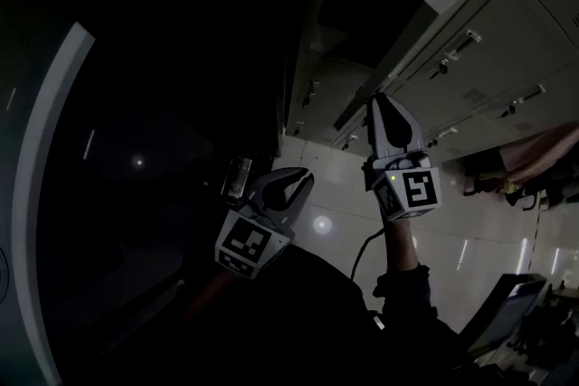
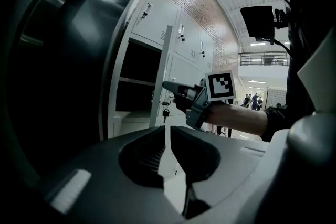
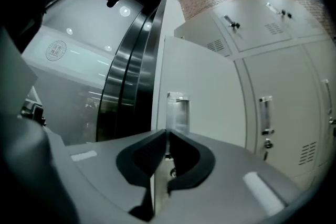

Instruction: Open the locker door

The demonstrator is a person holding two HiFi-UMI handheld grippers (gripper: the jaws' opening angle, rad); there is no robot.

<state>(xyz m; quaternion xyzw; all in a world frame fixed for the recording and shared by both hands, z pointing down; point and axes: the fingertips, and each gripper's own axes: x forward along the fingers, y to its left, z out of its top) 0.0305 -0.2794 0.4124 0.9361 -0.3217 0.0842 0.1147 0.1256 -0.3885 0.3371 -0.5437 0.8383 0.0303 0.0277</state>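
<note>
A bank of pale grey lockers [image 1: 507, 41] fills the upper right of the head view. One locker door [image 1: 425, 14] stands swung out, leaving a dark open compartment [image 2: 137, 77]. My right gripper [image 1: 380, 99] is shut, its tips against that door's edge. In the right gripper view the shut right gripper [image 3: 167, 134] points at the door's recessed handle [image 3: 178, 112]. My left gripper [image 1: 303, 179] hangs lower left, away from the lockers. In its own view the left gripper [image 2: 167, 127] is shut and holds nothing. That view shows a key [image 2: 166, 112] hanging at the door's edge.
A dark curved metal wall [image 1: 41, 194] closes off the left. Closed lockers with handles [image 3: 265, 115] stand to the right of the open door. The glossy floor [image 1: 470, 240] runs right, with people far off [image 2: 253, 99].
</note>
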